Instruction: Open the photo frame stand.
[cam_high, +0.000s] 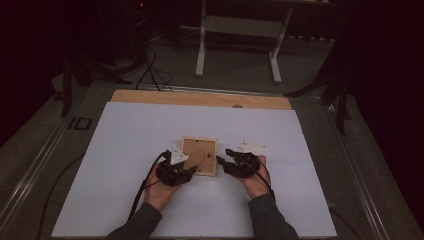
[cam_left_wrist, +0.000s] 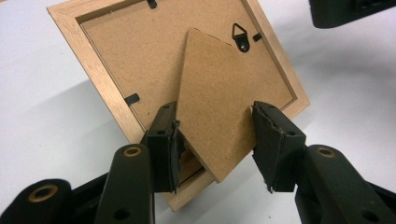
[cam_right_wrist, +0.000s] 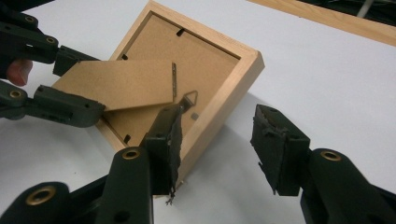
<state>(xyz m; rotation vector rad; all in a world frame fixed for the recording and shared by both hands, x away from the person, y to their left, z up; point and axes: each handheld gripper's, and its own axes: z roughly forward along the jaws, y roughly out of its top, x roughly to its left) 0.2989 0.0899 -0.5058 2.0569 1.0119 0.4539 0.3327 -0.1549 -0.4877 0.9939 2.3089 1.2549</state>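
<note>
Frame: a wooden picture frame (cam_high: 199, 156) lies face down near the middle of the white sheet (cam_high: 125, 150), fibreboard back up.
Stand: its easel leg (cam_left_wrist: 215, 107) is swung up off the backing board.
Left gripper (cam_left_wrist: 215, 140): pads clamped on both edges of that leg, holding it raised.
Right gripper (cam_right_wrist: 215, 140): jaws parted, nothing squeezed; one jaw sits over the frame's corner by the hanger hook (cam_right_wrist: 188, 99), the other out over bare sheet.
</note>
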